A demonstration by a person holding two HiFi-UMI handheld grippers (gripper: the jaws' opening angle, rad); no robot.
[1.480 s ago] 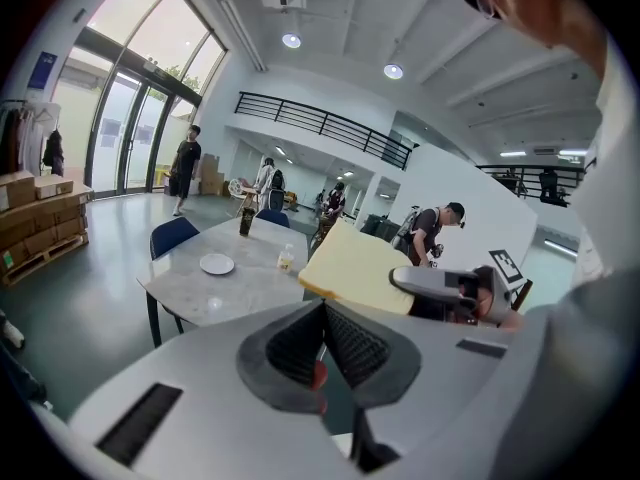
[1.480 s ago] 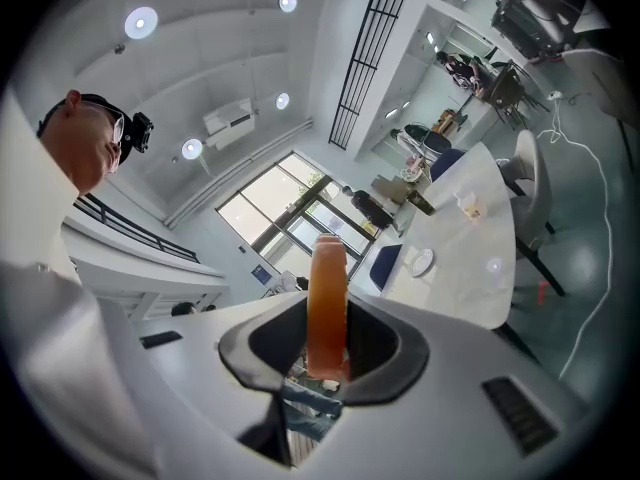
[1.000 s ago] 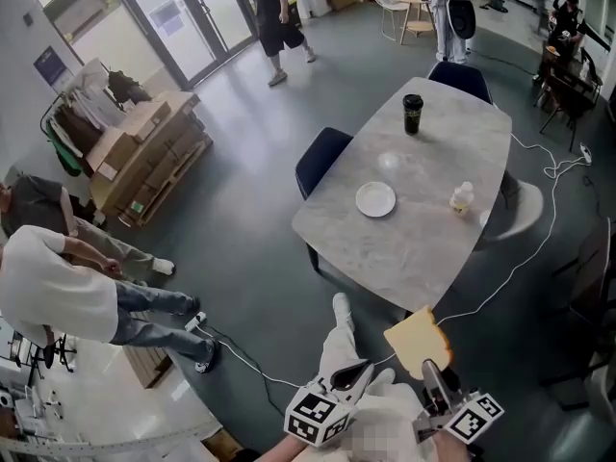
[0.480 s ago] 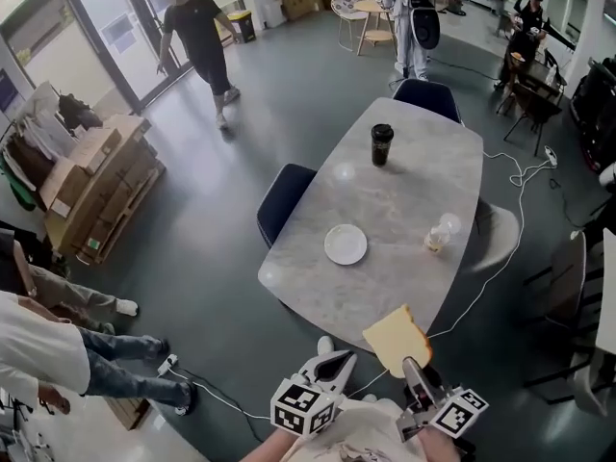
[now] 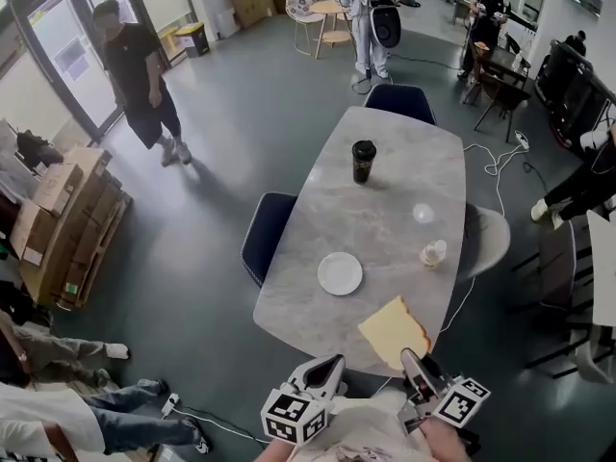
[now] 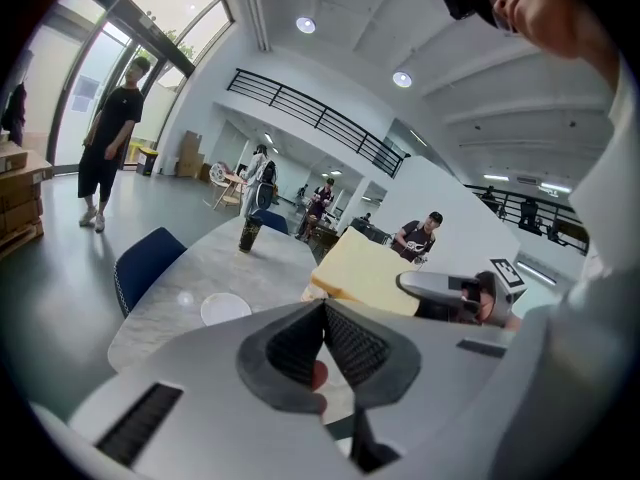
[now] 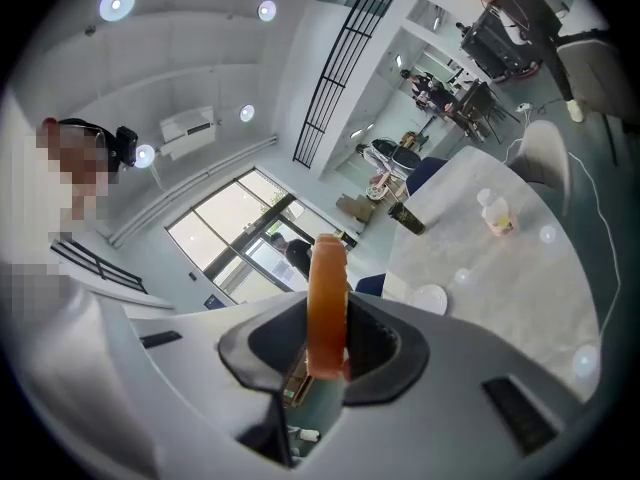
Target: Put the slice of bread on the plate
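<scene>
Bread slice (image 5: 393, 330) base inside right gripper (image 5: 411, 358)

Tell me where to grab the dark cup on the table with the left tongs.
Grip the dark cup across its round body, about mid-height, coming in level from the near end of the table. It stands upright and apart from the plate and bottle, so a side approach looks unobstructed. The left tongs are shut, so open them first.
</scene>
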